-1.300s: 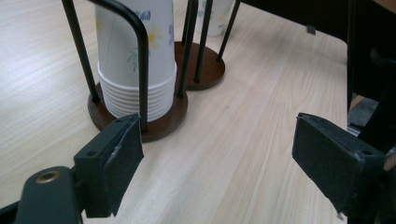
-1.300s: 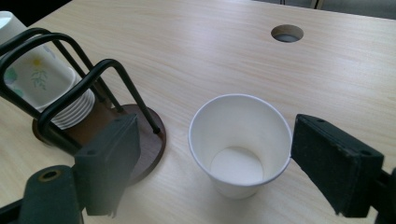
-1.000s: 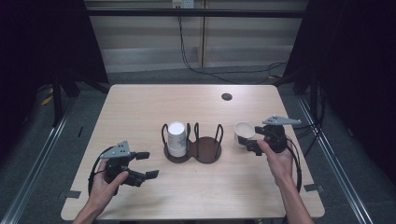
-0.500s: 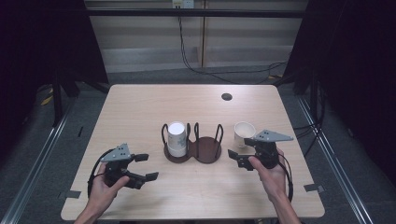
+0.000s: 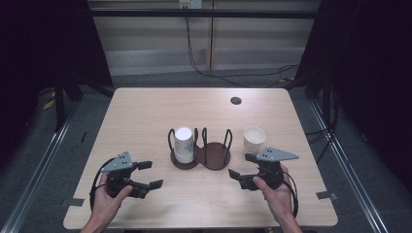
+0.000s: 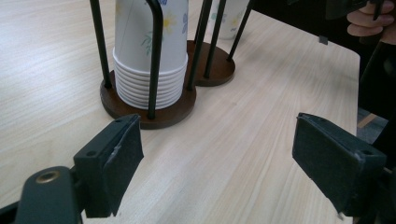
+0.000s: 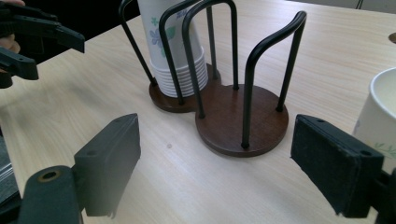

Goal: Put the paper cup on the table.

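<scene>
Both grippers, left (image 5: pixel 149 174) and right (image 5: pixel 242 166), are gaping open, empty, near the table's (image 5: pixel 145 111) front edge, flanking the rack (image 5: pixel 200 154); the cup (image 5: pixel 254 140) is probably upright.

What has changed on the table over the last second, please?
The right hand-held gripper let go of the single cup and drew back toward the person; it now stands open, apart from the cup. The cup rests on the table right of the holder. The left hand-held gripper, the stack and the holder stayed put.
</scene>
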Motion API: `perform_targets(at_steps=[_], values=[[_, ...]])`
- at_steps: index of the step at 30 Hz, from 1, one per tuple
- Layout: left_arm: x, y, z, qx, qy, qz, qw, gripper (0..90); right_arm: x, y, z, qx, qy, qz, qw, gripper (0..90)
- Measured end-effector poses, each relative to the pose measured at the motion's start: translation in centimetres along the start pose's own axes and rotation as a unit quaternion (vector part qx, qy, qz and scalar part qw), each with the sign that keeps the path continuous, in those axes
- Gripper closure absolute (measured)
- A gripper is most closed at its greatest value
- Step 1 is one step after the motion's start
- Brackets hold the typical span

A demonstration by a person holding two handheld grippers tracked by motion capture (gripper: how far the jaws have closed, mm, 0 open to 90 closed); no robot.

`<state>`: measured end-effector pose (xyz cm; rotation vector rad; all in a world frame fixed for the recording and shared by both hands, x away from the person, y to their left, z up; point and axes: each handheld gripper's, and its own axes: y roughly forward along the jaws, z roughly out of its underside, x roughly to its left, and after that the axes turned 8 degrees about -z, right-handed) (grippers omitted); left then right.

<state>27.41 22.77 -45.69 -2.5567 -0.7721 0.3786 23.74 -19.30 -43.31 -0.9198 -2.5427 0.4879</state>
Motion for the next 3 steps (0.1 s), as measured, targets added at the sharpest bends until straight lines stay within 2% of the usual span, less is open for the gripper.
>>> perform_targets(at_steps=[3], values=[[-0.23, 0.26, 0.16, 0.009, 0.004, 0.001, 1.0000, 16.0, -0.27, 0.26, 0.44, 0.007, -0.003, -0.011, 0.9999, 14.2]])
